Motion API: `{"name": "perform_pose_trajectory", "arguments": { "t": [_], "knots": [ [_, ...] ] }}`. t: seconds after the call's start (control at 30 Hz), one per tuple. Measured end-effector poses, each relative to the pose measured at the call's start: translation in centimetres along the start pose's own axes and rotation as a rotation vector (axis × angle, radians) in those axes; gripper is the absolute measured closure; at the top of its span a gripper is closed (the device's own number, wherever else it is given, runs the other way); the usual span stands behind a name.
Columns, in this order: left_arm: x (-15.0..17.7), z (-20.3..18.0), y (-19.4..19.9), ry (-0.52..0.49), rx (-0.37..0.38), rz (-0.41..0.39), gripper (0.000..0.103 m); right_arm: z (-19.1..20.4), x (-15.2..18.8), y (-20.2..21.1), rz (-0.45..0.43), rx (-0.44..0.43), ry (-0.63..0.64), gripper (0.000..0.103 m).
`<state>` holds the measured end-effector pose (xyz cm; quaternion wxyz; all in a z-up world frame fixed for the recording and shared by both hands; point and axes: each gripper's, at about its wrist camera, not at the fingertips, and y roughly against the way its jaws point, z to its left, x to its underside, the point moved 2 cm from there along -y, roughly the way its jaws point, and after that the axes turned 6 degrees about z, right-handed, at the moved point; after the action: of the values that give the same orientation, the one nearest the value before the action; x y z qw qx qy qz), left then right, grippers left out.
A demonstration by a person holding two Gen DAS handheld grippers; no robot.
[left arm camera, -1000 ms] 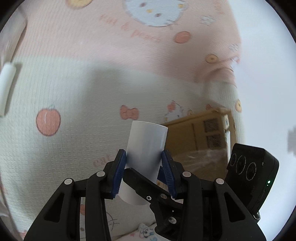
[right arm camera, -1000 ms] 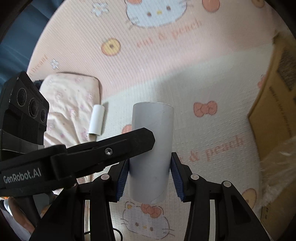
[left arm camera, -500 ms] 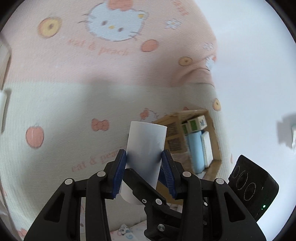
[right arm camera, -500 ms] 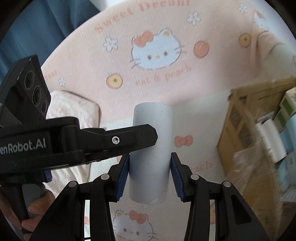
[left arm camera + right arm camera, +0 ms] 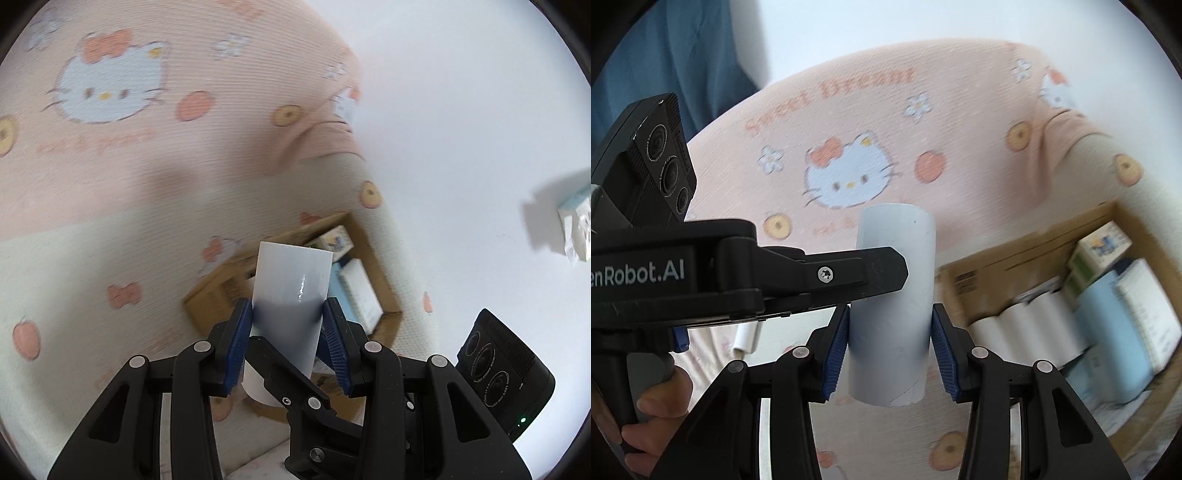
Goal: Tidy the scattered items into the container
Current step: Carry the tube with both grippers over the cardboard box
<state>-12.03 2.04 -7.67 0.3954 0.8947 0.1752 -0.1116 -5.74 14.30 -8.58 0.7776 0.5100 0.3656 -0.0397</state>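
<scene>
rolls (image 5: 1030, 328) in box (image 5: 975, 273), box on bedspread (image 5: 886, 122)

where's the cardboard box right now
The cardboard box sits on the cartoon-print blanket, at the right of the right wrist view, and behind the held white tube in the left wrist view.

A pink and cream cartoon-cat bedspread (image 5: 960, 122) covers the bed, with a blue curtain (image 5: 683, 55) behind and a white wall (image 5: 461, 110) beside it.
</scene>
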Motion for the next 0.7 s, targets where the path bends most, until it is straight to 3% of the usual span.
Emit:
{"name": "perform_pose_trajectory", "arguments": {
  "t": [0.4, 0.7],
  "knots": [
    [-2.5, -5.9, -5.0, -0.106, 0.027, 0.120, 0.058, -5.9, -1.4, 2.6, 0.000, 0.118, -0.029, 0.062],
    [-3.1, -8.2, -8.1, -0.129, -0.051, 0.144, 0.059, -10.5, -2.4, 1.7, 0.092, 0.058, -0.031, 0.062]
  ]
}}
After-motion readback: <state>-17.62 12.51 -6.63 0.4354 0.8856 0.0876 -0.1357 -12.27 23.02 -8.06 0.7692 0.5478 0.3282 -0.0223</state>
